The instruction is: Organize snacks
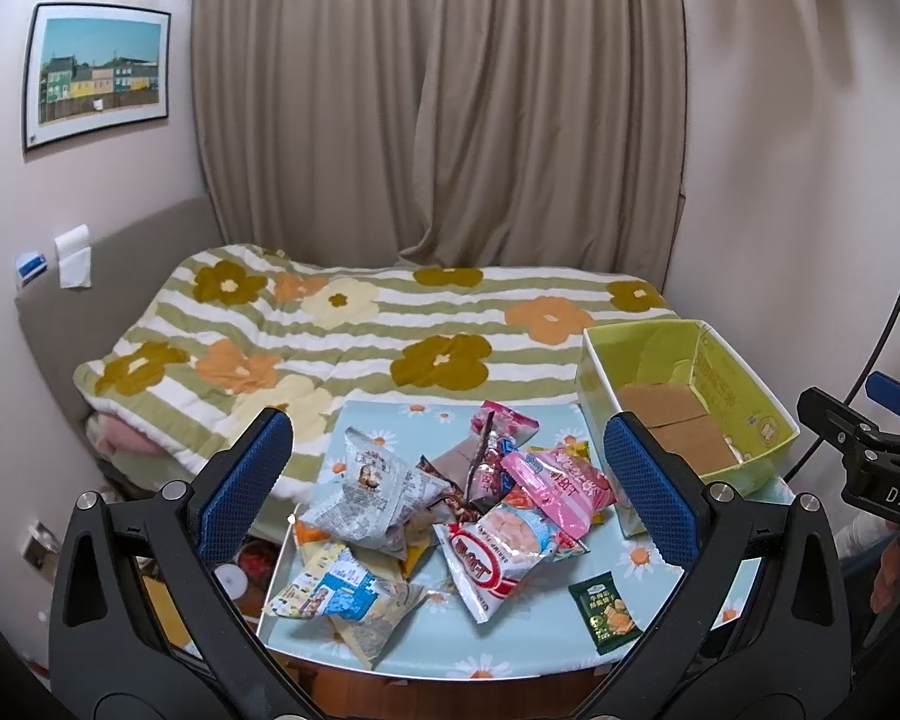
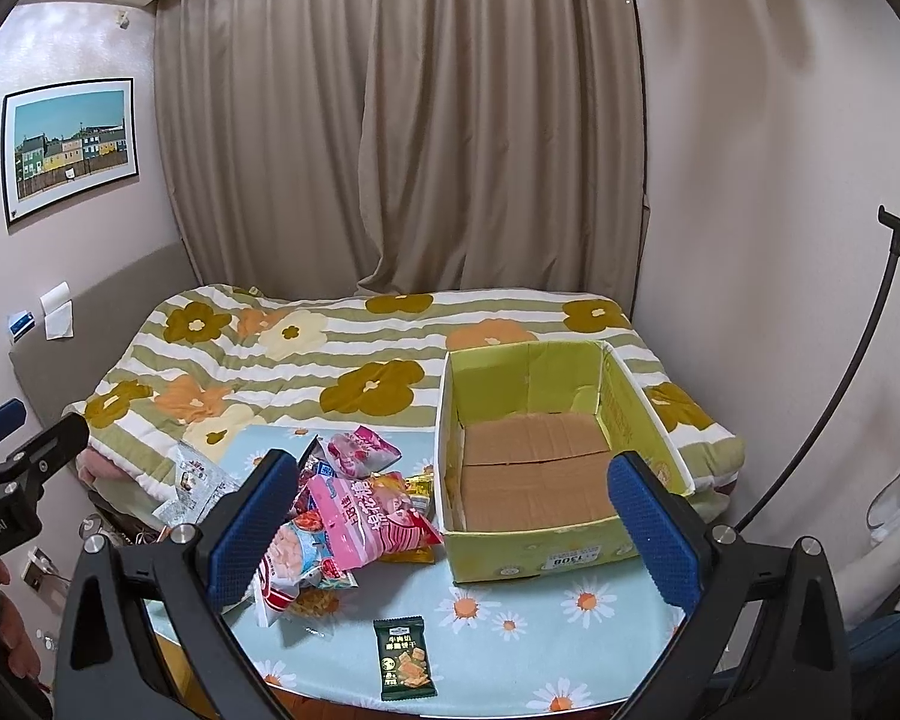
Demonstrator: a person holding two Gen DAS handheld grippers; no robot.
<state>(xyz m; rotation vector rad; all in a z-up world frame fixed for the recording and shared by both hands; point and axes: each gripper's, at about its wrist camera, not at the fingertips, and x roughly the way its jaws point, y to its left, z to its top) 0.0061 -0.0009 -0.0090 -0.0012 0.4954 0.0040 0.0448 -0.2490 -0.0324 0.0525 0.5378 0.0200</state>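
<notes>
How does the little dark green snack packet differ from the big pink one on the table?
The dark green packet is small, and lies flat and alone near the table's front edge. The pink packet is larger, puffy, and rests tilted on the snack pile, touching other bags. Both are sealed, outside the empty green box, and held by neither tool.

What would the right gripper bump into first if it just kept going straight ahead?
Probably the cardboard box. The right gripper is open, and the box's front wall sits between its fingers, straight ahead. Depth is hard to judge, so it might pass over the rim instead.
</notes>
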